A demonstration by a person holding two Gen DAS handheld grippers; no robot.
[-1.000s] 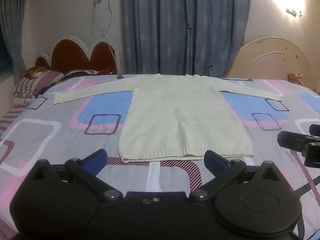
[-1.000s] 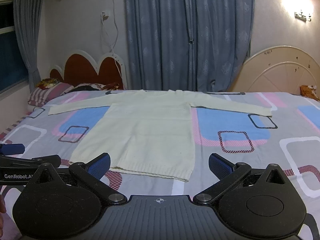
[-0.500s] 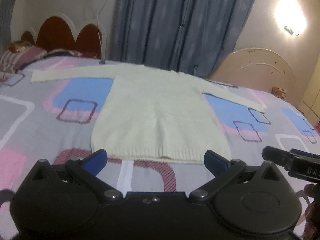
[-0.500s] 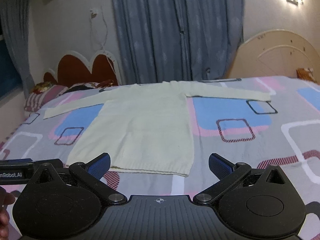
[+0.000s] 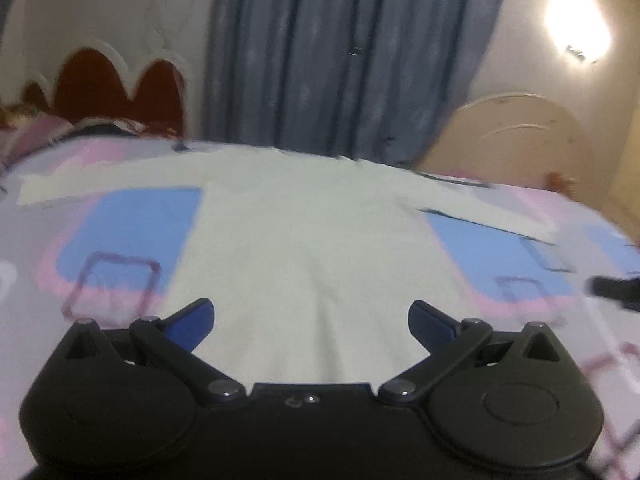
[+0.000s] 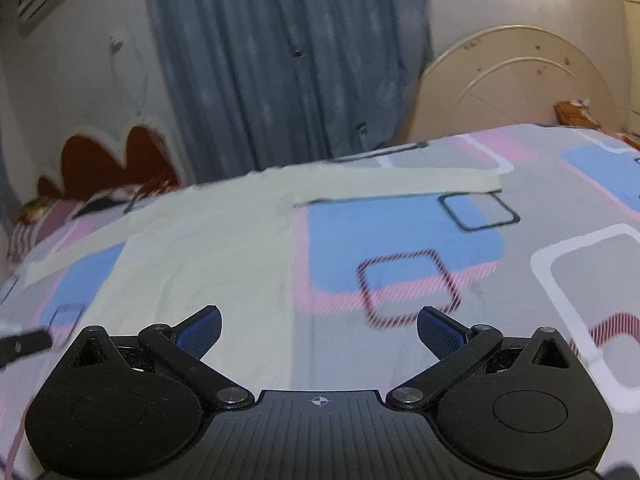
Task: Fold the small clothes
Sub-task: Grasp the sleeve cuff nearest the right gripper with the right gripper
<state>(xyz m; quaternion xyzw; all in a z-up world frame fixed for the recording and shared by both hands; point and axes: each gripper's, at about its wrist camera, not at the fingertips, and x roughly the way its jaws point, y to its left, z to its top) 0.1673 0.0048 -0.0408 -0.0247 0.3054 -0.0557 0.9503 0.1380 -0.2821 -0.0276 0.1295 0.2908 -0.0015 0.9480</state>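
Both grippers now closer in over garment, hem out of sight beneath them, views motion-blurred. Left gripper (image 5: 311, 318) jaws wide apart, nothing between, hovering over lower body of cream knitted long-sleeved sweater (image 5: 304, 240) lying flat ahead, sleeves spread to both sides. Right gripper (image 6: 319, 326) jaws also spread, empty, above sweater's right edge; sweater body ahead-left. Underneath: grey bedsheet with pink and blue squares (image 6: 400, 236). Beyond: blue curtains (image 5: 344, 52).
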